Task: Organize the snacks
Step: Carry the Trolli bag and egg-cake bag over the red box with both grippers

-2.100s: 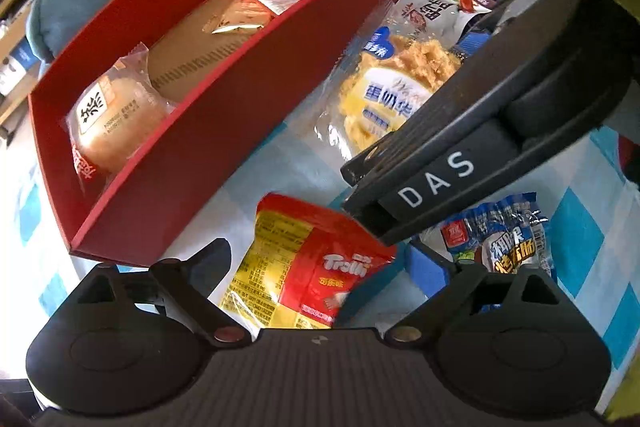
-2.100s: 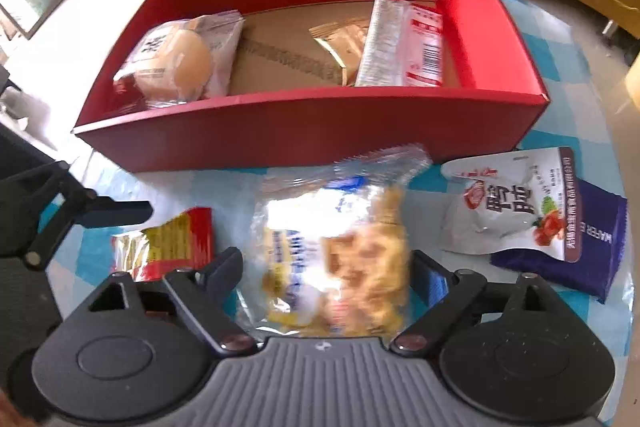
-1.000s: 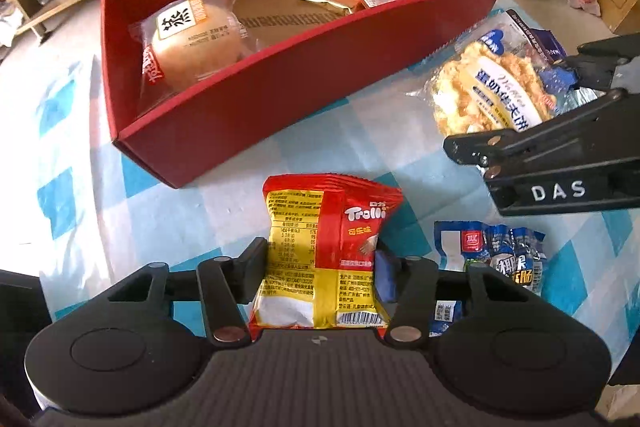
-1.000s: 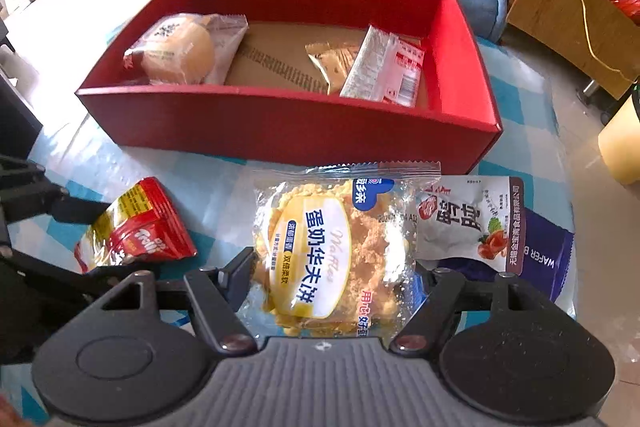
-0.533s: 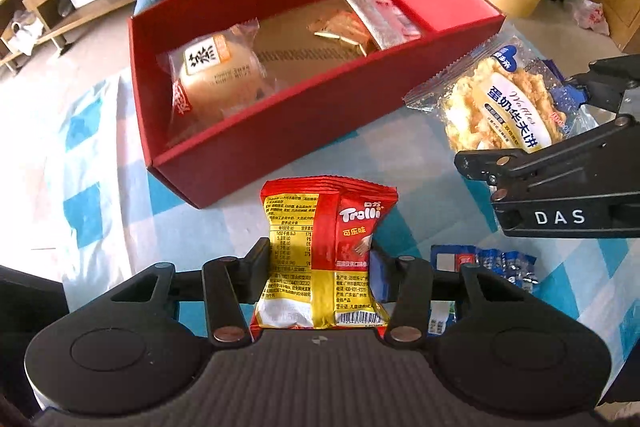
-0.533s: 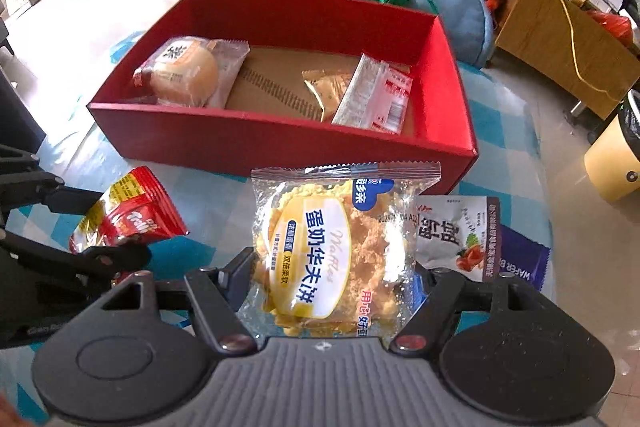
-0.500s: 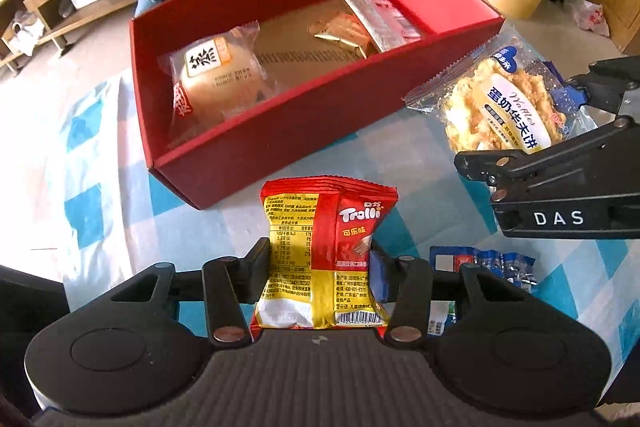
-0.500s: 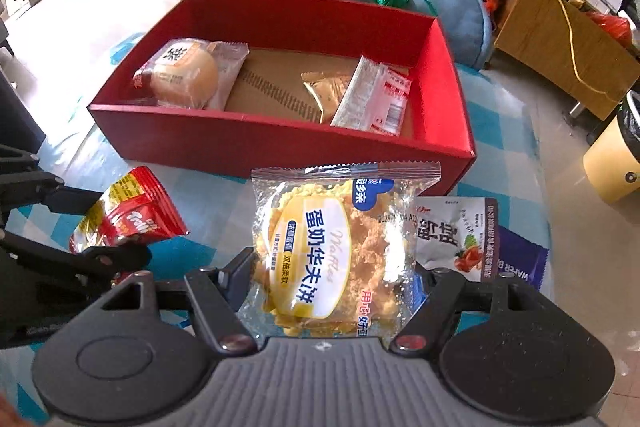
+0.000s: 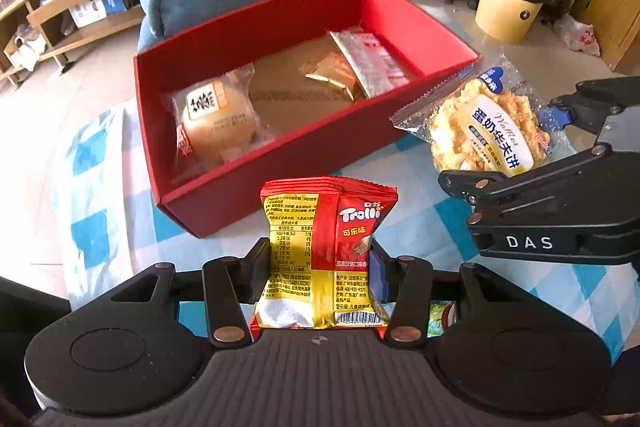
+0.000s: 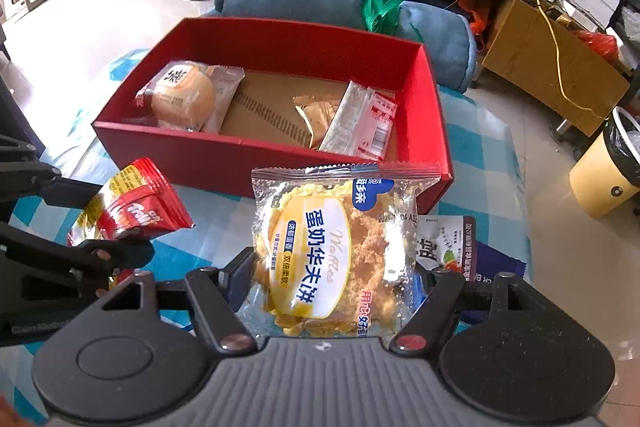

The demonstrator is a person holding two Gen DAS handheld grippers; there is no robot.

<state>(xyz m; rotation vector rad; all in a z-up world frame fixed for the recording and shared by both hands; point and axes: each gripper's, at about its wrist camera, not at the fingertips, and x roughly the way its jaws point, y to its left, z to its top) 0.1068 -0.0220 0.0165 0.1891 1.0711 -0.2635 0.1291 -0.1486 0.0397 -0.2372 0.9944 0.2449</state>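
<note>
Nearest in, the left tongs (image 9: 318,267) are clamped on a red and yellow Trolli gummy bag (image 9: 326,247), pads pressing its lower half, the bag upright and clear of the tabletop (image 9: 420,211). Alongside, the right tongs (image 10: 340,285) are set wider, gripping a clear waffle packet (image 10: 332,251) by both its sides, also lifted. Two snacks in the air at once!

Just behind the right tongs, a white pouch (image 10: 446,243) lies on top of a dark blue wafer pack (image 10: 496,267), both on the checked cloth and waiting their turn.

Beyond that sits the red box (image 10: 280,157), open-topped, and it has tenants: a wrapped bun (image 10: 182,97) at its left end, a gold sachet (image 10: 316,115) and a red-and-white packet (image 10: 362,125) toward the right. The middle of the cardboard floor shows bare.

So by my reckoning, three are in, two are on the way, and at least two are left on the tabletop: roughly halfway.
</note>
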